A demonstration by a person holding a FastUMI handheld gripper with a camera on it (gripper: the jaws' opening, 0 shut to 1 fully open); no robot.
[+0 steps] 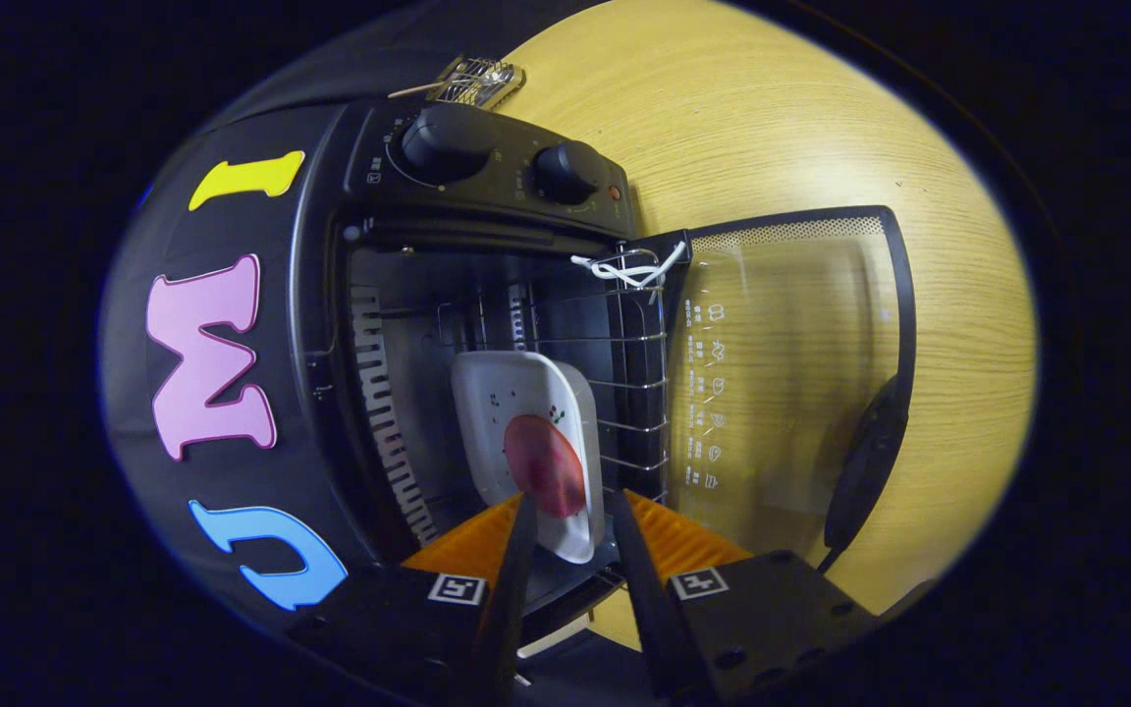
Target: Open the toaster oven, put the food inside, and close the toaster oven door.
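The tongs (pixel 570 511) sat at the mouth of the toaster oven (pixel 487 324) with the near edge of the white plate (pixel 516 412) between their two fingers. Whether both fingers pressed on that edge I could not tell.

Going from largest to smallest: one worktop (pixel 772 128) of pale wood carried everything. One toaster oven stood on it, its single glass door (pixel 791 383) swung fully open to the right, flat over the worktop. One wire rack (pixel 639 393) showed inside the cavity, just right of the plate. One plate lay in the cavity, and on it one round reddish piece of food (pixel 544 464), near the fingers. Two dark knobs (pixel 448 142) sat on the control panel at the far side.

The risks, as I judged them: the plate looked only partly in, its near edge close to the oven's mouth, so letting go too soon could leave it sticking out and block the door. Pulling back with a finger touching the rim could drag the plate out or tip the food off. The door's handle lay well right of the tongs, so a wide swing was needed.
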